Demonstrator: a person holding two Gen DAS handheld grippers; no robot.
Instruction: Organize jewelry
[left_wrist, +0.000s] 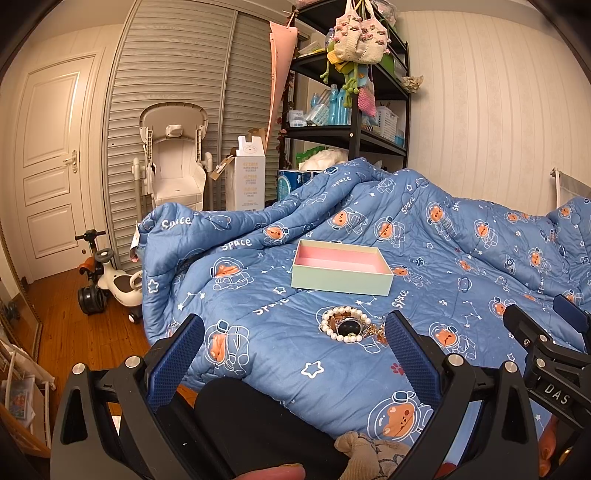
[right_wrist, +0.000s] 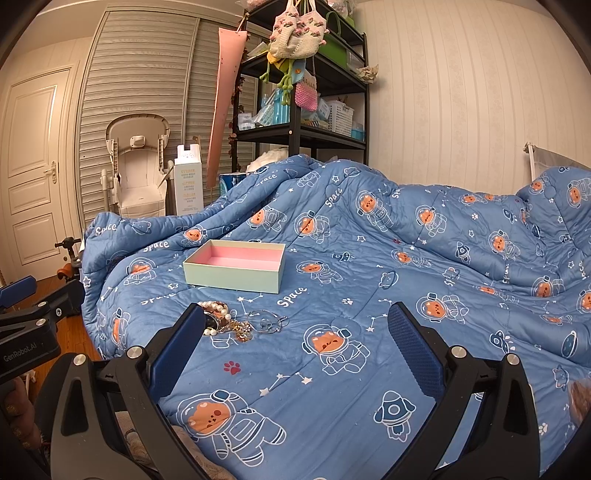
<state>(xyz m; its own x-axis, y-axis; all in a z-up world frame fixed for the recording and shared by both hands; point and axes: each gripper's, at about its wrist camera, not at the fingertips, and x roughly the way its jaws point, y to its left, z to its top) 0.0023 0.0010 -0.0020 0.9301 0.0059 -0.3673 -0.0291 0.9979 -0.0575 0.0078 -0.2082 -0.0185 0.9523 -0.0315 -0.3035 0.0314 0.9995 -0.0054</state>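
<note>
An open pale green box with a pink inside (left_wrist: 341, 267) sits on the blue quilt; it also shows in the right wrist view (right_wrist: 236, 266). In front of it lies a jewelry heap: a pearl bracelet (left_wrist: 341, 325) around a dark round piece, and a gold chain (left_wrist: 376, 330). In the right wrist view the pearls (right_wrist: 216, 314), gold chain (right_wrist: 240, 328) and a thin silver piece (right_wrist: 267, 321) lie beside the left finger. My left gripper (left_wrist: 295, 343) is open and empty, short of the heap. My right gripper (right_wrist: 295, 332) is open and empty, to the right of it.
The quilt (right_wrist: 406, 258) covers the bed, bunched up behind the box. A black shelf (left_wrist: 354, 122) with hanging bags stands behind. A high chair (left_wrist: 177, 162), a ride-on toy (left_wrist: 110, 280) and a white door (left_wrist: 51, 162) are at the left over wooden floor.
</note>
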